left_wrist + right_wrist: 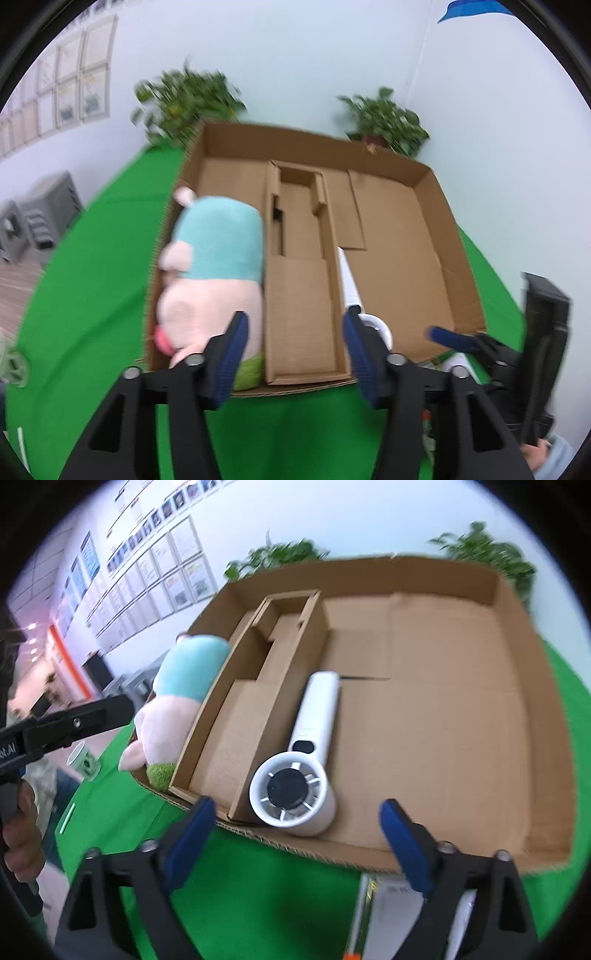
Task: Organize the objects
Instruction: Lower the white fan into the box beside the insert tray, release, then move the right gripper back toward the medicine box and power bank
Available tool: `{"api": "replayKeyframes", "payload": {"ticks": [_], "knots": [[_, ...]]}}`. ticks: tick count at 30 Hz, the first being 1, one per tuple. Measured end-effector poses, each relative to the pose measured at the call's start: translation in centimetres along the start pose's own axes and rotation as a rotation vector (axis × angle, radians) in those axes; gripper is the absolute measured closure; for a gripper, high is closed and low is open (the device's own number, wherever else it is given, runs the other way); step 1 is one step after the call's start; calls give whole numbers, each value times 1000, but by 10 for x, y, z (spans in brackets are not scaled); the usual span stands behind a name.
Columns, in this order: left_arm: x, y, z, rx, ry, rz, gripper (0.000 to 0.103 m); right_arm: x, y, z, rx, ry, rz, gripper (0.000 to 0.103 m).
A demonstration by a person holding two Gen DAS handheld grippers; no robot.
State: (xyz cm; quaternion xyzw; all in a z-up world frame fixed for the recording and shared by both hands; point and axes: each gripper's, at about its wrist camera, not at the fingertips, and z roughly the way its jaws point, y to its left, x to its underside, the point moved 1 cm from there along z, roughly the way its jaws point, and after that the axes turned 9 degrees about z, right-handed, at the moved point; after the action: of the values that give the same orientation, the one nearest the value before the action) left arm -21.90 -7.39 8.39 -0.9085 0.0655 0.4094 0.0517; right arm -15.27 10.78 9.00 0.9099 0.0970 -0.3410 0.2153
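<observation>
A shallow cardboard box (436, 206) (461, 709) lies on the green table. A pink plush pig in a teal top (214, 266) (181, 701) lies in its left compartment. A white handheld fan (299, 760) lies in the big right compartment, head toward me; in the left wrist view (351, 284) it is partly hidden by a finger. My left gripper (293, 339) is open and empty at the box's near edge. My right gripper (295, 827) is open and empty just in front of the fan's head. A cardboard insert (299, 295) divides the box.
A white box or booklet (391, 915) lies on the green cloth (258, 886) under my right gripper. A paper cup (83, 760) stands at the left. Two potted plants (184, 99) (388, 118) stand behind the box. The right gripper's blue fingertip (441, 334) shows in the left wrist view.
</observation>
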Motion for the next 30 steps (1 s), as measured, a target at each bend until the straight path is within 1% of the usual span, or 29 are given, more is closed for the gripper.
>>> {"api": "replayKeyframes", "payload": {"ticks": [1,2,4,5,7,8,9,13,17,22,26,30], "knots": [[5,-3,-12,-39,-31,8,31,-3,-4,-3,20,-32,8,1],[10,-6,-23,-83,-66,16,26,3,0,-7,43,-50,11,1],[25,-17,-46,-183,-143,27,4,19,13,-13,99,-89,12,1],[33,-23,-57,-218,-169,32,1,26,14,-21,124,-109,11,1],[46,-35,-73,-248,-199,46,0,40,12,-38,165,-146,10,1],[52,-40,-79,-250,-202,52,0,45,12,-45,181,-160,11,1],[58,-46,-85,-248,-201,60,0,53,13,-54,203,-173,12,1],[75,-73,-111,-228,-206,93,0,68,14,-79,254,-196,12,1],[85,-98,-141,-215,-228,112,0,80,16,-105,272,-229,-7,1],[93,-120,-172,-216,-243,126,0,85,18,-121,281,-259,-5,1],[98,-128,-188,-216,-250,128,0,87,21,-126,296,-276,-7,1],[97,-127,-194,-202,-245,101,0,89,23,-128,312,-277,-11,1]]}}
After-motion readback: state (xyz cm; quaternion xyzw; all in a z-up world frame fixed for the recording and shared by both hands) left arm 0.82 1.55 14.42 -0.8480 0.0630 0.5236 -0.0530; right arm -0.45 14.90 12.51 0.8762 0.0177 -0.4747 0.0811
